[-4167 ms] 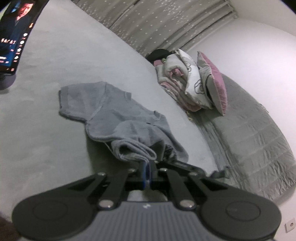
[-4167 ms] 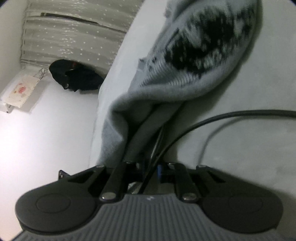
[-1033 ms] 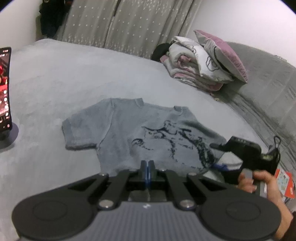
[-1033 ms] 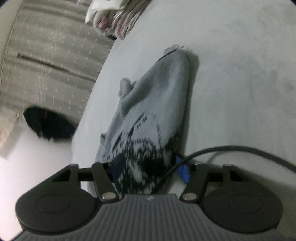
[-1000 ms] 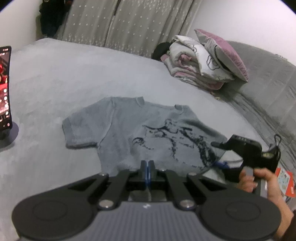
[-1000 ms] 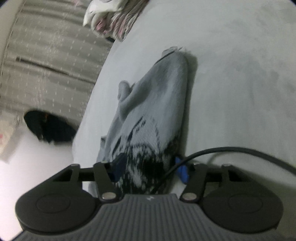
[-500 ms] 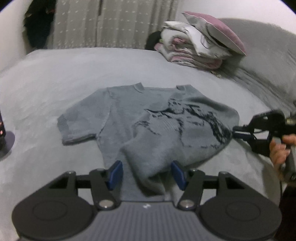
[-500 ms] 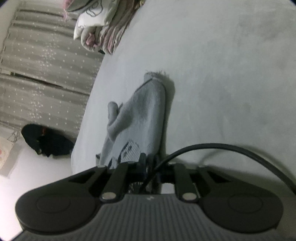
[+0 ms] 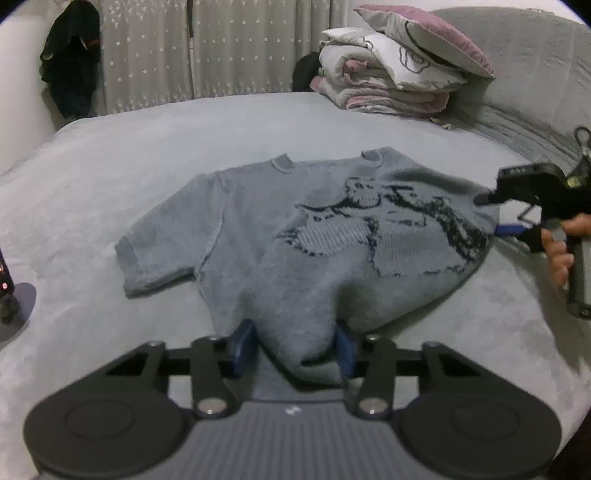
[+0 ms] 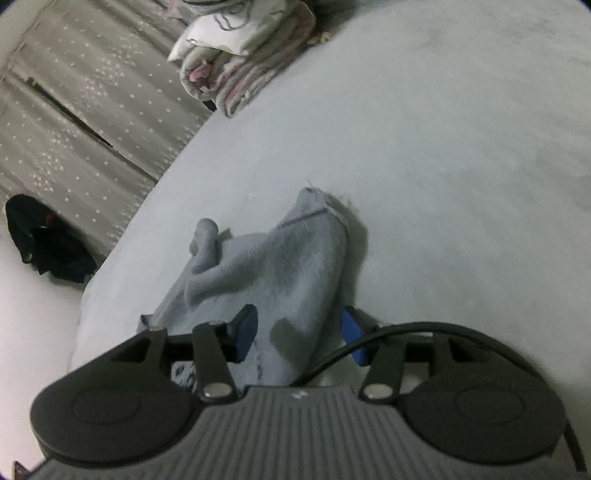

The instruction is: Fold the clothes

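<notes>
A: Item one, hidden or unclear?
B: One grey sweater (image 9: pixel 314 240), its right sleeve folded under or out of sight; its hem bunches between the left gripper (image 9: pixel 291 345) fingers, covering part of the blue pads (image 9: pixel 240 341). One phone on a stand (image 9: pixel 5 284), cut off at the frame edge, left of those fingers.
A: Finger state?
B: Left gripper: fingers apart, cloth lying loose between them. Right gripper (image 10: pixel 299 334): fingers apart too, straddling the sweater's side edge; whether the pads touch the cloth I cannot tell.
A: Counts?
B: One bed (image 9: pixel 110 155) under the sweater; ahead of the left fingers, one stack of folded bedding (image 9: pixel 384 88), one pillow (image 9: pixel 424 33) on top; one dark garment (image 9: pixel 70 55) hanging by the curtain (image 9: pixel 221 48). One black cable (image 10: pixel 369 343) crossing the right gripper.
</notes>
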Action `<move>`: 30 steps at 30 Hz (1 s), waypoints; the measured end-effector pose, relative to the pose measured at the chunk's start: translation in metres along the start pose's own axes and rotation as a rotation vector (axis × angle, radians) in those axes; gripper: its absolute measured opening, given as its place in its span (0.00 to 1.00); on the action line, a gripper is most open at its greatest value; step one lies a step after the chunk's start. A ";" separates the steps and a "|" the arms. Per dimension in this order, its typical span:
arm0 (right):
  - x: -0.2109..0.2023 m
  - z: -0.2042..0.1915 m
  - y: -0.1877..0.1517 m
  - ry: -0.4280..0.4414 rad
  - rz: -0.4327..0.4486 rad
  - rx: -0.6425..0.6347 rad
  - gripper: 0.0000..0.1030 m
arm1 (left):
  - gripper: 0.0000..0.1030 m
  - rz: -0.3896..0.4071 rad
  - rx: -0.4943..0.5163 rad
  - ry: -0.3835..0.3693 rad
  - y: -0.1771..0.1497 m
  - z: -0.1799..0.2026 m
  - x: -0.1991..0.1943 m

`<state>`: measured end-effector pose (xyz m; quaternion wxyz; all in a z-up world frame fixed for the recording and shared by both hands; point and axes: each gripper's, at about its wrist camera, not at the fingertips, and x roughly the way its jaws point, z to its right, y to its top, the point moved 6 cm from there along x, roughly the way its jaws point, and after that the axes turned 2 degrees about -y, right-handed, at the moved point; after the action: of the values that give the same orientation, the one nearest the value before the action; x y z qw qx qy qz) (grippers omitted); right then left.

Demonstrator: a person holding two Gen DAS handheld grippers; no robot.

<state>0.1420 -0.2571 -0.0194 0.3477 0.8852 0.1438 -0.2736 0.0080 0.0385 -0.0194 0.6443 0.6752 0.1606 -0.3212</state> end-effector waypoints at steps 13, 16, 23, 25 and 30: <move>-0.023 0.010 0.003 0.029 0.086 0.015 0.06 | 0.09 0.106 -0.145 -0.014 0.010 -0.015 -0.025; -0.042 0.001 0.005 0.020 0.113 0.002 0.06 | 0.09 0.091 -0.187 -0.044 0.017 -0.024 -0.025; -0.056 -0.012 0.014 -0.021 0.097 -0.021 0.06 | 0.09 0.055 -0.285 -0.115 0.034 -0.043 -0.024; -0.046 -0.018 0.019 -0.029 0.068 -0.030 0.06 | 0.09 0.046 -0.309 -0.129 0.039 -0.049 -0.022; -0.007 -0.038 0.033 -0.032 0.016 -0.073 0.06 | 0.09 0.010 -0.355 -0.100 0.063 -0.071 0.018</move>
<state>0.1656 -0.2547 0.0257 0.3840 0.8686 0.1411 -0.2795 0.0769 0.0970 0.0147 0.7623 0.5347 0.1793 -0.3176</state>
